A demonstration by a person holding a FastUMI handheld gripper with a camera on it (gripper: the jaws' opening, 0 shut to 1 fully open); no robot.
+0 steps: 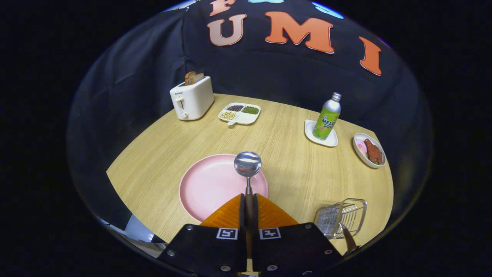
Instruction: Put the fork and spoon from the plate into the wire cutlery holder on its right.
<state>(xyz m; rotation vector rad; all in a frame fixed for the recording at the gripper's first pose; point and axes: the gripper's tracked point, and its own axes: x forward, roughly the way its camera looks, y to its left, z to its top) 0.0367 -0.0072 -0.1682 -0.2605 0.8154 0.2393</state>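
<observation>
Spoon [248, 164], shiny round bowl forward, clamped between fingers [230, 211].

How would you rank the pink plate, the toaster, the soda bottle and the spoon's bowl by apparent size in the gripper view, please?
1. Pink plate
2. Toaster
3. Soda bottle
4. Spoon bowl, though it sits closest, its handle clamped in the gripper, so it looks enlarged.
</observation>
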